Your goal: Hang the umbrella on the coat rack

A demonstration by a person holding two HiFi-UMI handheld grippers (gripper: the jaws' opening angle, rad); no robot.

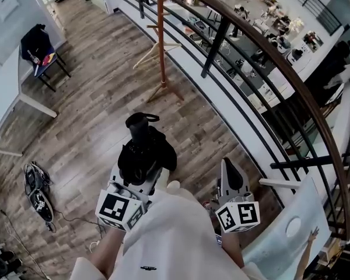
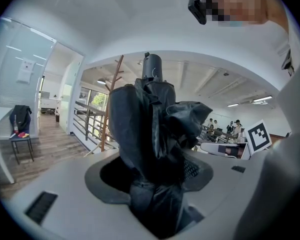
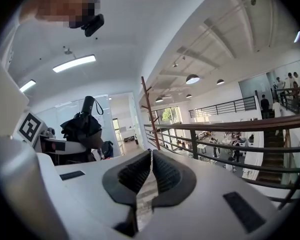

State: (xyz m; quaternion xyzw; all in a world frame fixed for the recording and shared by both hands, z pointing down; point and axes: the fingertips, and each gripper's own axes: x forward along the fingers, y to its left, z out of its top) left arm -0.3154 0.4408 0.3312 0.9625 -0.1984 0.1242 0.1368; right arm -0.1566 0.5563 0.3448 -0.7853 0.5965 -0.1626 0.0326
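Head view: the left claw [image 1: 141,172] pinches a folded black umbrella [image 1: 143,149] and holds it upright over the wood floor [image 1: 99,92]. The handle [image 1: 137,123] points up, with a thin strap [image 1: 151,117] looped at its top. The loose canopy cloth bunches out around the claw. The rack [image 1: 161,45], a reddish wooden pole on splayed legs, stands farther ahead beside the railing [image 1: 254,69], well apart from the umbrella and with nothing touching it.

The left gripper view shows the jaws spread wide around the bundled cloth, their pads pressing on it from both sides. The umbrella fills the middle of that view and rises above the claw. The rack shows behind it on the left, its short branching pegs angled upward.

The right claw [image 3: 151,171] is pressed together, with only a thin slit between its ribbed pads and nothing in them. It hangs to the right of the umbrella, near the railing, and touches neither. Its marker cube [image 1: 238,216] sits close to the person's white sleeve [image 1: 175,238].

A chair [image 1: 46,63] with a dark jacket [image 1: 34,39] draped on it stands at the far left. A pair of shoes [image 1: 38,194] lies on the floor at the left, nearer the person. Beyond the railing, a lower level with desks and a few people is visible.
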